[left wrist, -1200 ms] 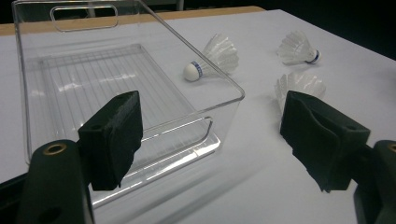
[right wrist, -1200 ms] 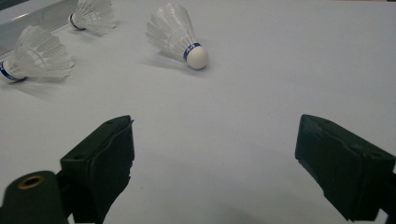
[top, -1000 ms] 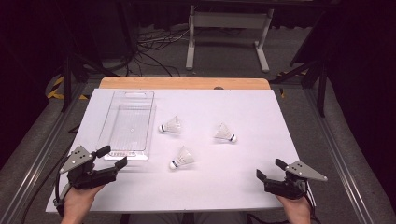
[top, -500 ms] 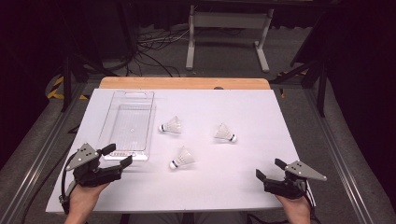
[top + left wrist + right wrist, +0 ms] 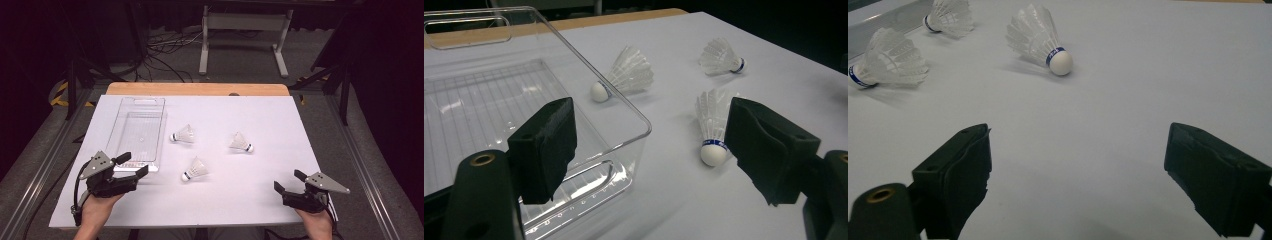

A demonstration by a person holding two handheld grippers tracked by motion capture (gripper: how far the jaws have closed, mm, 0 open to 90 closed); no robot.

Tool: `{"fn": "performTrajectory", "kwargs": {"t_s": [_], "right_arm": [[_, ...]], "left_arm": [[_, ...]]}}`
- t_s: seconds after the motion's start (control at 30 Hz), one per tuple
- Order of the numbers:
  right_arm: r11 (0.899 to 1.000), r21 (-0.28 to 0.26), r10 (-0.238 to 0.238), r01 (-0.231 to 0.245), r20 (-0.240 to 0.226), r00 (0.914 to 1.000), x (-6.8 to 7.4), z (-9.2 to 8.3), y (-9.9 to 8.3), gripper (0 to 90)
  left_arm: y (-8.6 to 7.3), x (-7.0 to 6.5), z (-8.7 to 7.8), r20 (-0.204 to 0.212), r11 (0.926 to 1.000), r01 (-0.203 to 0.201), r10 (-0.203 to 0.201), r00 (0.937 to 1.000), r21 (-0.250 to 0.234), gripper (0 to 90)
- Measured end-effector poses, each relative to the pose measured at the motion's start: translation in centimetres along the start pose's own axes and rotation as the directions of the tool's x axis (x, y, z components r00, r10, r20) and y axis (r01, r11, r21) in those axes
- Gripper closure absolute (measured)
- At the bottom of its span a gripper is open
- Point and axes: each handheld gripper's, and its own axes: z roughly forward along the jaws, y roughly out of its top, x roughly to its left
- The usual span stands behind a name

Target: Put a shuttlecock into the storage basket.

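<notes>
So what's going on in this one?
A person holds tongs in each hand at a white table. Three shuttlecocks lie loose on it beside a clear plastic tray, which holds nothing. The left tongs are open at the tray's near corner, facing the nearest shuttlecock. The right tongs are open too, resting low at the near right edge. Nothing is gripped.

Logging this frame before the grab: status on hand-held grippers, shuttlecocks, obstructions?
Left hand-held gripper open, empty, beside clear bin. Right hand-held gripper open, empty. Three shuttlecocks, nearest, loose on table. Nothing in the way.
</notes>
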Motion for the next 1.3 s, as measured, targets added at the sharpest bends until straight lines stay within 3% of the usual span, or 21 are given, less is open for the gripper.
{"fn": "performTrajectory", "kwargs": {"t_s": [1.3], "right_arm": [[1.000,-0.001,-0.002,0.002,-0.004,1.0000,0.0,0.0,0.0,12.1]], "left_arm": [[1.3,-2.2,3.9,0.085,0.9996,-0.024,0.023,0.9961,0.016,22.3]]}}
